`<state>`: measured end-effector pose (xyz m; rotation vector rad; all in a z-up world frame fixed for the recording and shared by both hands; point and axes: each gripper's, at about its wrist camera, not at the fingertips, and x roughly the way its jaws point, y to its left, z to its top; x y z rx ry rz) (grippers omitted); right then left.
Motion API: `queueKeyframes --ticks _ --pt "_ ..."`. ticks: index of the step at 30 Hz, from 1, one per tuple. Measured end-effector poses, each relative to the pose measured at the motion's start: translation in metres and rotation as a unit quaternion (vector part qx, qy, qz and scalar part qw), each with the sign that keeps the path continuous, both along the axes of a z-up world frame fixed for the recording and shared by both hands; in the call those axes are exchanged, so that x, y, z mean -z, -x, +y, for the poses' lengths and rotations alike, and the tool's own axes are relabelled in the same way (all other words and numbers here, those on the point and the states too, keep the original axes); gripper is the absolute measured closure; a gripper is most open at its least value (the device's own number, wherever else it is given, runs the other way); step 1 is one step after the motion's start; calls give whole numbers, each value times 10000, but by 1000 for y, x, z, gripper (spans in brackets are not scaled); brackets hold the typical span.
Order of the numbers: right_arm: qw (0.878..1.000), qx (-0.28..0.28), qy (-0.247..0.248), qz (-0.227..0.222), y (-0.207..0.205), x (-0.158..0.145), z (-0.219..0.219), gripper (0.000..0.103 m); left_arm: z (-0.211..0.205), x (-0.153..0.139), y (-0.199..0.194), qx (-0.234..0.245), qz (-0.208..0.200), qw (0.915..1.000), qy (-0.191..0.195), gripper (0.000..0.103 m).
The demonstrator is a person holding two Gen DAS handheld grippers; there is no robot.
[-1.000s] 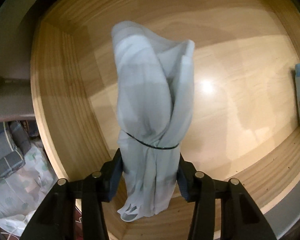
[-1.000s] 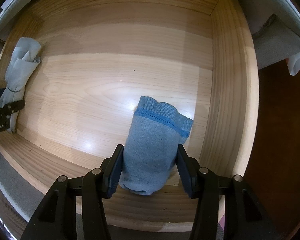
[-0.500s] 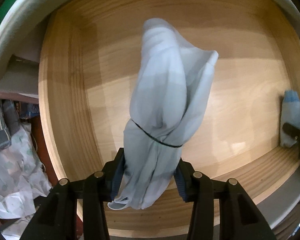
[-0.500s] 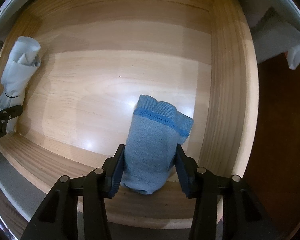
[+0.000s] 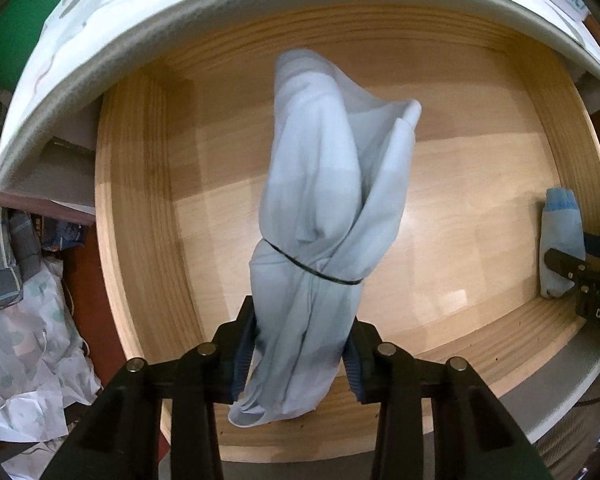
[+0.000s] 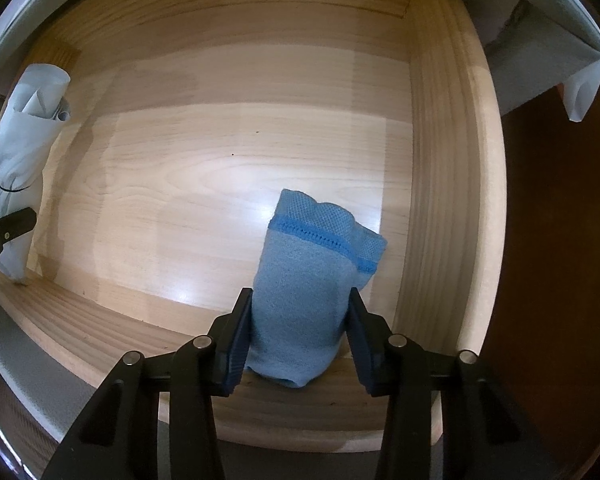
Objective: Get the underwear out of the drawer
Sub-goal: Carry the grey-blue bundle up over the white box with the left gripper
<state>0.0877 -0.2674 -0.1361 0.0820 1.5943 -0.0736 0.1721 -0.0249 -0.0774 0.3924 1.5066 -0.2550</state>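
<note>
My left gripper [image 5: 300, 354] is shut on a pale grey rolled underwear bundle [image 5: 332, 216] tied with a thin black band, held above the wooden drawer [image 5: 148, 200]. My right gripper [image 6: 300, 340] is shut on a blue rolled underwear bundle [image 6: 308, 280] with a bright blue waistband, low over the drawer's right front corner [image 6: 440, 200]. The grey bundle [image 6: 24, 128] also shows at far left in the right wrist view, and the blue bundle [image 5: 560, 240] at far right in the left wrist view.
The white cabinet top edge [image 5: 180, 32] overhangs the drawer's back. Crumpled patterned cloth and bags [image 5: 20, 340] lie on the floor left of the drawer. A grey cloth [image 6: 540, 52] hangs at the right of the drawer, over dark brown floor [image 6: 560, 280].
My left gripper has lifted and pulled back with the grey bundle, so the cabinet top has come into view. My right gripper still holds the blue bundle and has barely moved.
</note>
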Motion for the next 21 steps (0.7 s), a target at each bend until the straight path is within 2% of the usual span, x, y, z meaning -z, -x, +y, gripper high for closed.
queueKeyframes --ticks 21 --pt "10000 -68 47 -23 3 -2 11 63 -20 -29 32 265 -577 9978 -167 64"
